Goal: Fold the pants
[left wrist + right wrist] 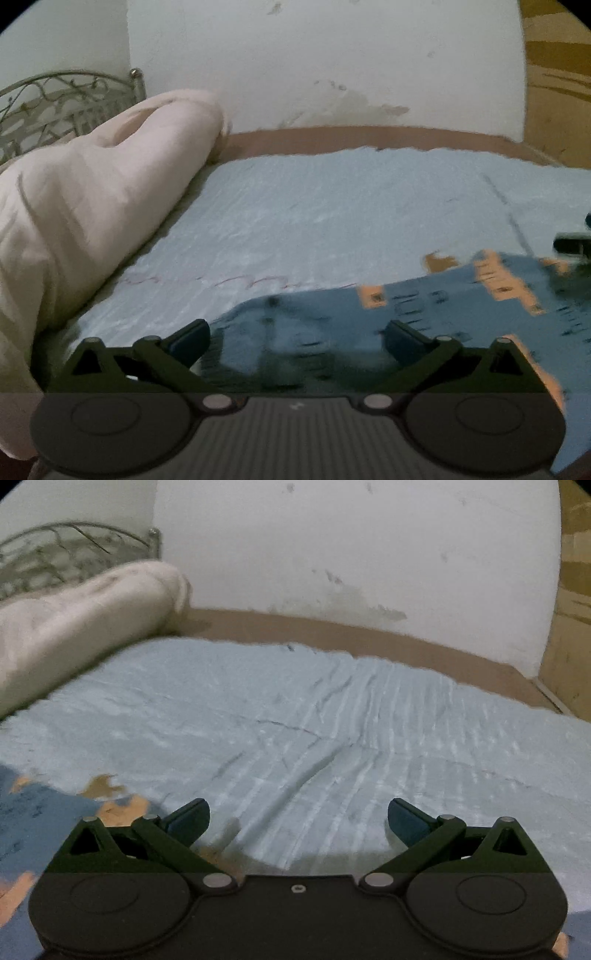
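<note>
The pants [424,317] are blue with orange patches and dark marks. They lie flat on the light blue bed sheet [314,214], at the lower right of the left wrist view. My left gripper [297,341] is open and empty, with its fingers just above the near part of the pants. My right gripper [298,821] is open and empty over the bare sheet [332,720]; the pants [40,808] lie at its lower left. The right gripper's dark tip [572,243] shows at the right edge of the left wrist view. The view is blurred.
A large rolled cream duvet [85,206] lies along the left side of the bed, in front of a metal headboard [55,99]. A white stained wall [332,62] stands behind the bed. A wooden panel [557,81] is at the far right.
</note>
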`<control>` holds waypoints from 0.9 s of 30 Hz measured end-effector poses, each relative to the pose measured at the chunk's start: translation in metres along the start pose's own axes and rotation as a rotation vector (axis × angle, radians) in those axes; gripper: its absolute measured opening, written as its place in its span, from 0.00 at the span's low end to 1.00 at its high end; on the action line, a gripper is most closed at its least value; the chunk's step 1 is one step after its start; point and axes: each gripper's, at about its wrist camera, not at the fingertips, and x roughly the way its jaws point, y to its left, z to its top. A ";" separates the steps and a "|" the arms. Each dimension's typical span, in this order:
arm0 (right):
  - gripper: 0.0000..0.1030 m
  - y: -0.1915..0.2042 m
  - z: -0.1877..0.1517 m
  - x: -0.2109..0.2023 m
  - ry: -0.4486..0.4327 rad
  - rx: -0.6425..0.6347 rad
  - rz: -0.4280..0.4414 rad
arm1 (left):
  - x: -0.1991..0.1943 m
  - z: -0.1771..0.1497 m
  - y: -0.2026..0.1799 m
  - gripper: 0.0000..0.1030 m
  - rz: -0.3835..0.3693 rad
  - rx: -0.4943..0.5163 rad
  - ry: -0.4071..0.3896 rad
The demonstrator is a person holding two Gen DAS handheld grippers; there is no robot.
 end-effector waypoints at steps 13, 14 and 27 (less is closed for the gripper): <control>0.99 -0.046 -0.091 -0.093 -0.049 -0.192 -0.169 | -0.009 -0.014 -0.104 0.99 -0.095 0.122 0.015; 0.99 -0.061 -0.096 -0.097 -0.048 -0.185 -0.222 | -0.009 -0.015 -0.109 0.99 -0.074 0.136 0.011; 0.99 -0.195 -0.149 -0.137 -0.149 -0.027 -0.570 | -0.021 0.004 -0.146 0.99 -0.098 0.061 0.032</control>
